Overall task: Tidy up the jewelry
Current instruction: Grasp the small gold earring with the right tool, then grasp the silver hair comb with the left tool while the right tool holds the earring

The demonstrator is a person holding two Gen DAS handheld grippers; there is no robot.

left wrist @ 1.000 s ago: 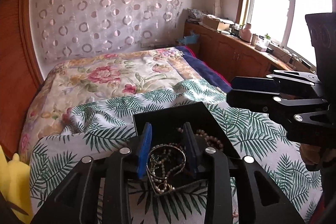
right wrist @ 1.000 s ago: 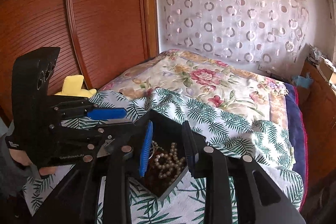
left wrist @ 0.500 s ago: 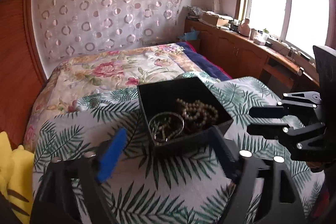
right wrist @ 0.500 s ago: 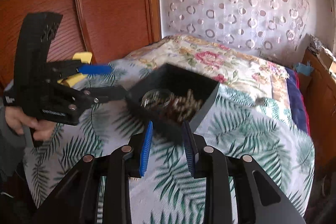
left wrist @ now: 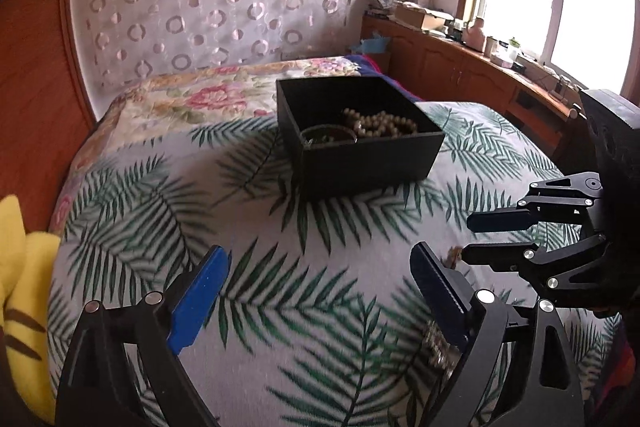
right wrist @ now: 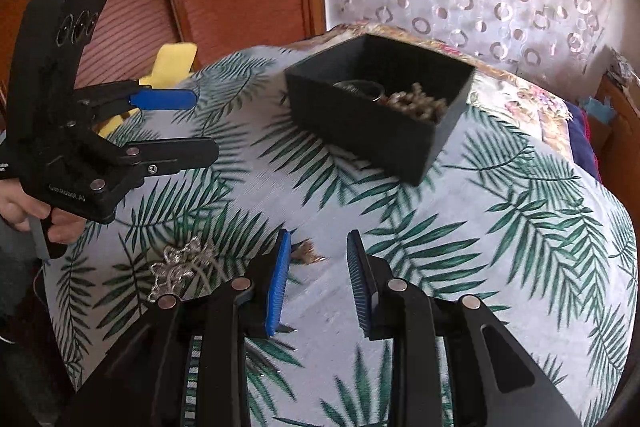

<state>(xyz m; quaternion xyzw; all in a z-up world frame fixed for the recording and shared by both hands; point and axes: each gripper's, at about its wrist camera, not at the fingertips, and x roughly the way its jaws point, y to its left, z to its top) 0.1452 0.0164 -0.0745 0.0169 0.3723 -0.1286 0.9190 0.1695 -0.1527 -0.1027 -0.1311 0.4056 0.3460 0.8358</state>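
Jewelry: beads and bangle inside black box; small brown piece loose on bedspread, nearer than box, just ahead-left of right gripper, released; silver chain further left; left gripper spread, empty.

Black box — green-fern bedspread.

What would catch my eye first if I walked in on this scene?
Probably the black box sitting on the palm-leaf bedspread, with a pearl bead strand piled inside. Nearer, a silver ornate piece and a small gold piece lie loose on the cloth, and both the left gripper and right gripper are open.
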